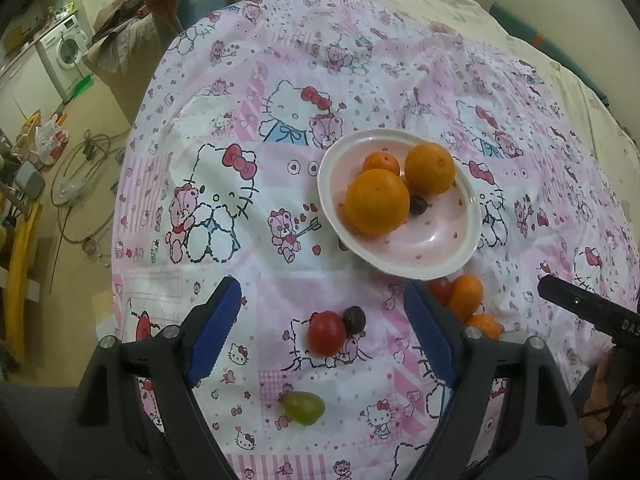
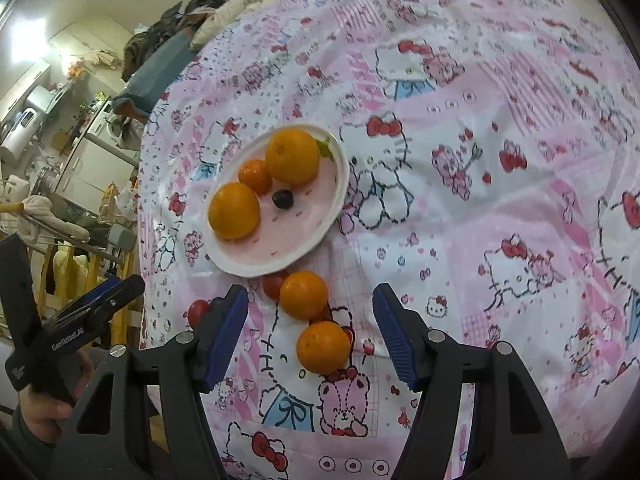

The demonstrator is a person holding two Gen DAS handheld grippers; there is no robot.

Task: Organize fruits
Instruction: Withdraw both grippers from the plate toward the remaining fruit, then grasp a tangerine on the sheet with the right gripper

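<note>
A pink plate (image 1: 400, 270) on the cartoon-print cloth carries three oranges, the largest (image 1: 377, 202) nearest me, and a dark grape (image 1: 419, 205). My left gripper (image 1: 322, 286) is open above the cloth. A red tomato (image 1: 326, 332), a dark grape (image 1: 355, 319) and a green grape (image 1: 305, 408) lie loose between its fingers. In the right wrist view the plate (image 2: 276, 266) sits ahead. My right gripper (image 2: 311, 292) is open, with two loose oranges (image 2: 304, 295) (image 2: 323, 347) between its fingers and untouched by the pads. A tomato (image 2: 274, 285) lies by the plate rim.
The cloth covers a bed whose edge (image 1: 124, 208) drops to the floor on the left. A washing machine (image 1: 64, 46) and hoses (image 1: 80, 184) are down there. A second tomato (image 2: 199, 311) lies near the right gripper's left finger. The left gripper (image 2: 100, 304) shows at that view's left.
</note>
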